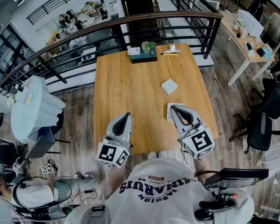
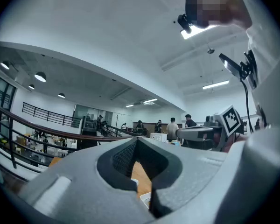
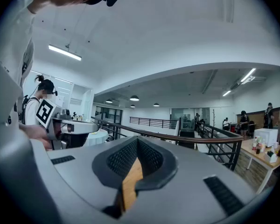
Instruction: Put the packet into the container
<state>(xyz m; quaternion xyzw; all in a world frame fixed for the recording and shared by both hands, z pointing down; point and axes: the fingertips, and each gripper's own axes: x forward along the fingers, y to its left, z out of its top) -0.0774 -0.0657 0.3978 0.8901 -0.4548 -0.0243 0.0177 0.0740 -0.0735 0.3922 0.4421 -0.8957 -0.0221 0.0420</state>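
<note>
A small white square packet [image 1: 169, 86] lies flat on the wooden table [image 1: 130, 92], right of centre. Nearer me, a flat white container [image 1: 170, 112] lies partly hidden under my right gripper [image 1: 173, 108], whose jaws meet at the tips with nothing between them. My left gripper [image 1: 127, 117] hovers over the table's near left part, also shut and empty. In the left gripper view the gripper [image 2: 136, 139] points up and across the room, its jaws closed, with wood and a white edge [image 2: 144, 198] showing in the gap. In the right gripper view the gripper [image 3: 137, 139] is likewise closed and shows only table wood.
At the table's far edge stand a dark tray [image 1: 143, 56] with a cup and a small plant, and a white item [image 1: 172, 48]. A black railing [image 1: 130, 24] curves behind the table. A second table [image 1: 245, 45] and a chair [image 1: 261, 125] stand to the right.
</note>
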